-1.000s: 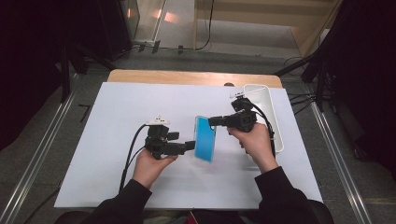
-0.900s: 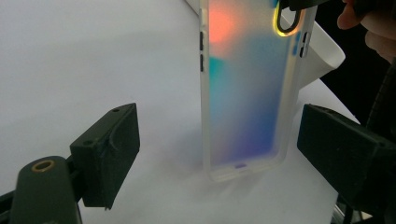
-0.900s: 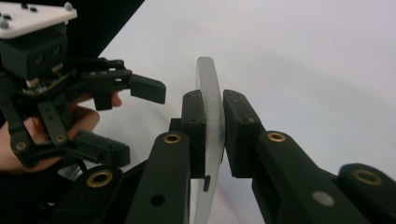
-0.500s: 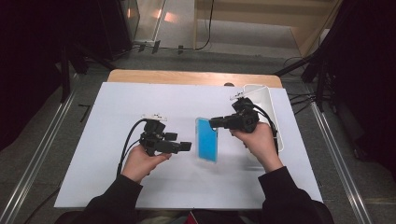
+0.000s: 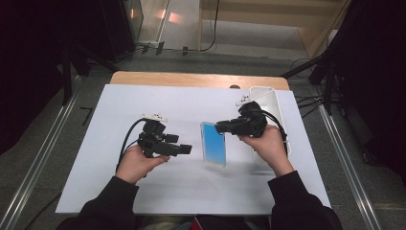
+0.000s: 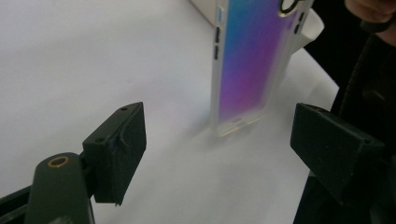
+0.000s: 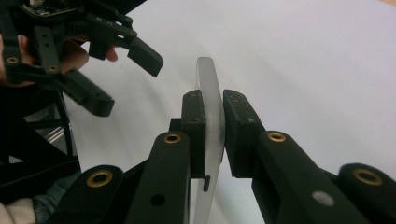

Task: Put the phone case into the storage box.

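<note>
Pinching the translucent blue-to-purple phone case [image 5: 213, 150] upright over the white bench [image 5: 95, 167], the right claw [image 5: 221, 127] is holding it alone; the left claw [image 5: 186, 150], spread and empty, has been narrowing slightly since backing off, suggesting a completed handover.

Person at the table, wearing black long sleeves [image 5: 107, 203] that end at the wrists. Each hand carries a matte black two-jaw tool: the left gripper [image 5: 184, 149] and the right gripper [image 5: 221, 127], each topped by a small pale plate and trailing a black cable [image 5: 125, 143]. The jaws end in blocky, rectangular black pads [image 6: 116, 151] with small recessed screw holes. The jaw arms are flat black links joined by brass-coloured rivets [image 7: 276, 136], with further dark round holes along them.
</note>
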{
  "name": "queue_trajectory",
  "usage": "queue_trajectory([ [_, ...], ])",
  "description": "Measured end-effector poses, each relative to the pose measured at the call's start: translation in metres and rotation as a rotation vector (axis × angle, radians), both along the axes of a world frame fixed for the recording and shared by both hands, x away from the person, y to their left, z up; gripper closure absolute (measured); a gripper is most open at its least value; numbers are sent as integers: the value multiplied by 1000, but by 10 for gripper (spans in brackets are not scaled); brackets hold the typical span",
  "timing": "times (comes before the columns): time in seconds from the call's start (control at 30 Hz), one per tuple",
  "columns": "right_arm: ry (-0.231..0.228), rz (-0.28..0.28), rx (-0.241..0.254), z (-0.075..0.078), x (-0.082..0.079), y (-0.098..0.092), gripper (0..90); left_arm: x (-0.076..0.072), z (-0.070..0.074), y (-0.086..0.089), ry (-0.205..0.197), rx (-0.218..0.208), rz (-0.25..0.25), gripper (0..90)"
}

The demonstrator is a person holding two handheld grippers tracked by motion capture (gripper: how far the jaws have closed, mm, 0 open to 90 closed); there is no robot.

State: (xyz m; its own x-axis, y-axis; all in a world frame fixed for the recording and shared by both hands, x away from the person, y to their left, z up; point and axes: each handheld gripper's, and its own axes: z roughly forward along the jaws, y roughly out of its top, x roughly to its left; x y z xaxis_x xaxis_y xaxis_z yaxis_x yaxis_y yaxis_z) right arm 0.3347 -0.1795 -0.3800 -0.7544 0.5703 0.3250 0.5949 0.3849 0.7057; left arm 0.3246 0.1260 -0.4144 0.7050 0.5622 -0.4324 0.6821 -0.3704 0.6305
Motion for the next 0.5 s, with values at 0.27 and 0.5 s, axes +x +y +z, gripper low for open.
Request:
queue_trajectory([
  [0.27,2,23,-1,0,-2,1,779,-1,2,0,-14,47,-46,232],
  [0.5,-8,66,1,2,-6,-1,779,4,3,2,24,26,-87,276],
])
